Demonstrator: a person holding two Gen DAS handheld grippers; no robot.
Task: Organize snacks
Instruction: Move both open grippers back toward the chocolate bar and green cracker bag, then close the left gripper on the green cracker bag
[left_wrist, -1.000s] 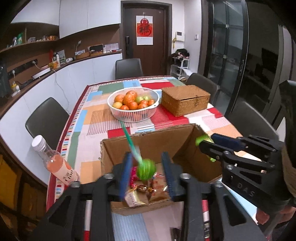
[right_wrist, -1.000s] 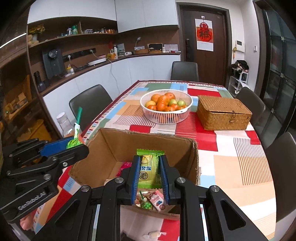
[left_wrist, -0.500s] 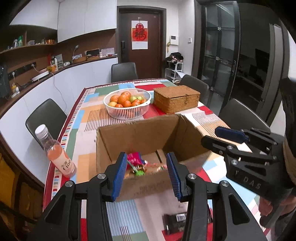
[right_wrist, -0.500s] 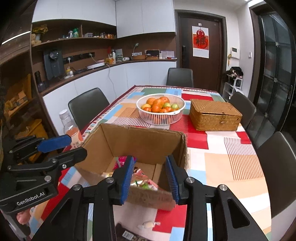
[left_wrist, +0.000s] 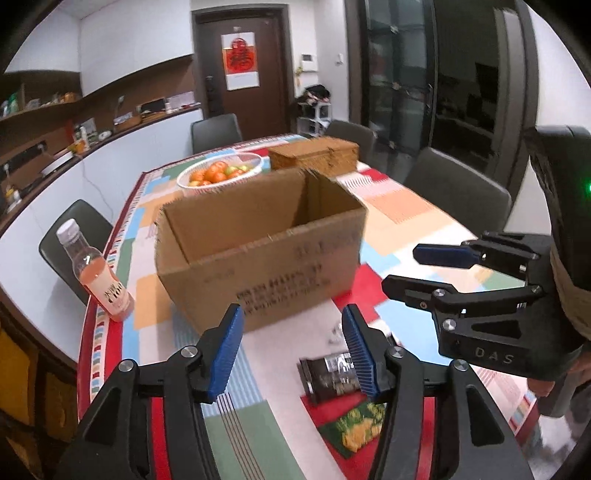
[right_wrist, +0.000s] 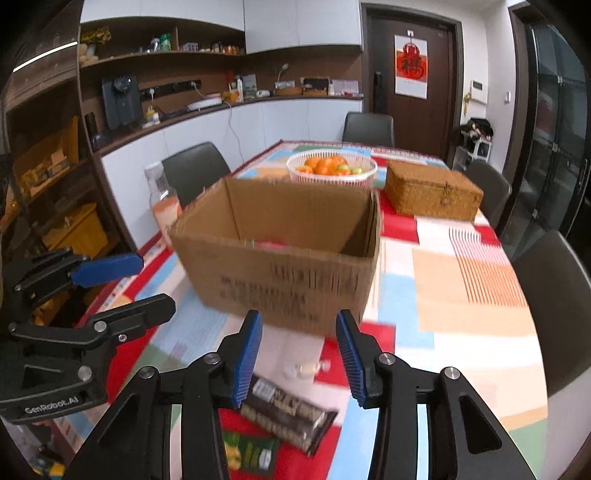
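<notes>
Both grippers have pulled back from the cardboard box (right_wrist: 280, 258), jaws empty and opening. Left gripper (left_wrist: 291, 350) and right gripper (right_wrist: 299, 358) now hover over remaining snacks at lower centre: a dark packet (right_wrist: 291, 413) (glossy, crinkled) flat on the table (right_wrist: 461, 306). Next, probably, descend and pinch it.

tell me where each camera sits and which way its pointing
Left wrist: rides the left gripper, looking forward and down past its opening, empty jaws at the cardboard box; the right gripper shows at right.
Right wrist: rides the right gripper, jaws opening and empty, facing the same box; the left gripper shows at left.
Shared: box, fruit basket, wicker box, bottle, dark snack packet.
</notes>
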